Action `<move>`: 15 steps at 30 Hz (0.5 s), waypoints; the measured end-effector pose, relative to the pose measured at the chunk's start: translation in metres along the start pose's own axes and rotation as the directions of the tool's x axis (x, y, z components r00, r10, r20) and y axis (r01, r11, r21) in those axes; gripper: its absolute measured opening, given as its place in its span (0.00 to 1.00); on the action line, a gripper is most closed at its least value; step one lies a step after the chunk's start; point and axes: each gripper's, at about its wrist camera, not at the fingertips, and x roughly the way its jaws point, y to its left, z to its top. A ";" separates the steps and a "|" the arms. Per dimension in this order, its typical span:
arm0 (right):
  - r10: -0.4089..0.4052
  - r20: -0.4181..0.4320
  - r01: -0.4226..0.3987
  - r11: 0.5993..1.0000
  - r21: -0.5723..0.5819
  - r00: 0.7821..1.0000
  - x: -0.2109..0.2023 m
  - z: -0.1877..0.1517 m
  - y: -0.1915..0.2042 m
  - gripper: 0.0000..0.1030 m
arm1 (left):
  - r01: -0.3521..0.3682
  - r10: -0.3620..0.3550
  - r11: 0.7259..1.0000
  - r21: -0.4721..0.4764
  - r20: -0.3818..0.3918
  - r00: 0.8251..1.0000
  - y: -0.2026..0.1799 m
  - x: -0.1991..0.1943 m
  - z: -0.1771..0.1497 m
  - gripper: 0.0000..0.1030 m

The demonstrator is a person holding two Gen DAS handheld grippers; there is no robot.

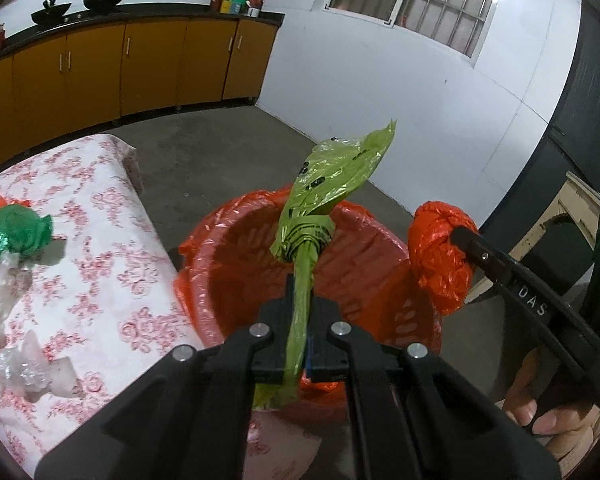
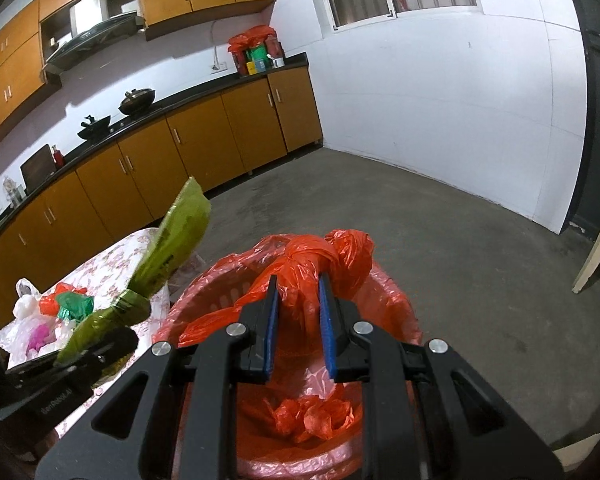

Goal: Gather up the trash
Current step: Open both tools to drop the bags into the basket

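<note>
Green plastic, twisted into a stem, is clamped between the shut fingers of the left tool [image 1: 300, 320]; this green bag [image 1: 320, 200] points up and forward, its long axis over the red-lined bin [image 1: 404, 280] directly below. Right tool [image 2: 298, 320], fingers partly closed, holds a knotted red bag [image 2: 320, 260] above the same bin's far rim. Beyond, more wrappers lie on the floral bench [image 1: 100, 240].

Both wrist views aimed down, close over red-lined plastic bin [image 1: 236, 248] [image 2: 204, 300]; orange cabinets [image 1: 148, 68] [image 2: 220, 136] shared behind.
</note>
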 end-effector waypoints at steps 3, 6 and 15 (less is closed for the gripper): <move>0.004 -0.003 -0.004 1.000 0.003 1.000 0.003 0.001 -0.002 0.19 | 0.012 -0.013 1.000 -0.005 -0.019 1.000 -0.002 0.009 0.001 0.05; 0.012 -0.009 -0.012 1.000 0.005 1.000 0.006 0.002 -0.002 0.20 | 0.013 -0.014 1.000 -0.008 -0.034 0.999 -0.002 0.017 0.000 0.08; 0.024 -0.028 -0.023 1.000 0.011 0.999 0.007 -0.001 -0.008 0.29 | -0.021 0.020 1.000 -0.017 -0.042 0.999 0.007 0.018 -0.004 0.24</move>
